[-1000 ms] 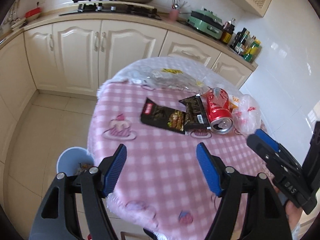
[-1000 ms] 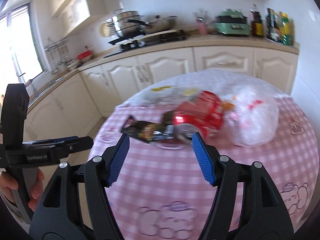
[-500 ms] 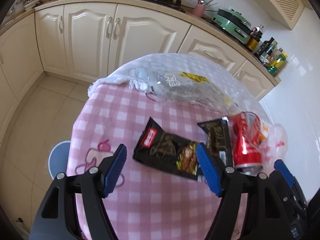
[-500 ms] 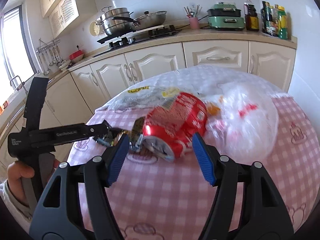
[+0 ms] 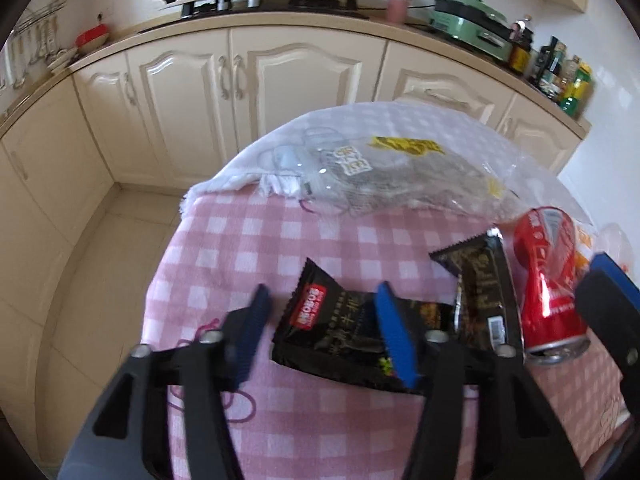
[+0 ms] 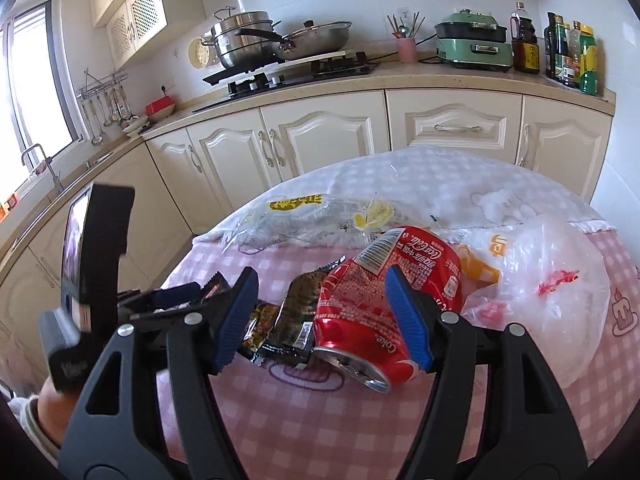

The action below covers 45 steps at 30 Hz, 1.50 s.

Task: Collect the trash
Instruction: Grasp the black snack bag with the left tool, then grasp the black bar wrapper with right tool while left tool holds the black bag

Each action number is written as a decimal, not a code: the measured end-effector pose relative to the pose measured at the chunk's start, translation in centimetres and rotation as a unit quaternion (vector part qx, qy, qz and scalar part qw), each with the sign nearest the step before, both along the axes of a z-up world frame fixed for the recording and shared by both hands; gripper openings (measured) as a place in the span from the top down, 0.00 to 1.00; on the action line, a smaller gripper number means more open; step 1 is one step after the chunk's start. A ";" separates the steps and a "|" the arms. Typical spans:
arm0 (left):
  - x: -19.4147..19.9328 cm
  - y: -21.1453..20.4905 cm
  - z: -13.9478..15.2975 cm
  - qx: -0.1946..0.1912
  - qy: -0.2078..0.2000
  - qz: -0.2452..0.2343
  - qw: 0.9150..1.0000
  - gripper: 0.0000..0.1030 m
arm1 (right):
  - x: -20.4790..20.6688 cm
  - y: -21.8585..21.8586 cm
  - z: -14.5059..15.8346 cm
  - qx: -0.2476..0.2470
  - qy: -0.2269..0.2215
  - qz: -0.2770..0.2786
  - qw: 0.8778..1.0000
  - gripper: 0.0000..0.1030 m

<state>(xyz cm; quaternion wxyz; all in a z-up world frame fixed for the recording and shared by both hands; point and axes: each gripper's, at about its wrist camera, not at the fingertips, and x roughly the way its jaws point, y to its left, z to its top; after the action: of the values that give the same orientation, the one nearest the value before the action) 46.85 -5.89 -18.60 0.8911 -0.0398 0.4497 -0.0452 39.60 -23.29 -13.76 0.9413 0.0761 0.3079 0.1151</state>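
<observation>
On the pink checked table (image 5: 248, 240), the left gripper (image 5: 328, 332) has just been narrowing around the black snack wrapper (image 5: 336, 336), while the right gripper (image 6: 324, 320), now closer, gapes around the red can (image 6: 384, 304)

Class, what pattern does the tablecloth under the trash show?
The tablecloth is pink-and-white checked with cartoon drawings, seen best in the left wrist view.
</observation>
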 end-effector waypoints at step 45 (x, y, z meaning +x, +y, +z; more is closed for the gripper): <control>-6.9 10.9 3.5 -0.082 -0.055 0.006 0.995 0.90 | 3.7 8.5 -5.1 -0.255 0.091 0.007 0.963 0.67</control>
<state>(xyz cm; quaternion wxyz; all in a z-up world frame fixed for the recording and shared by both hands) 39.96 5.04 -15.11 0.9087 -0.1128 0.3941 -0.0791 43.27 -14.78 -18.83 0.8969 -0.1584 0.4117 0.0325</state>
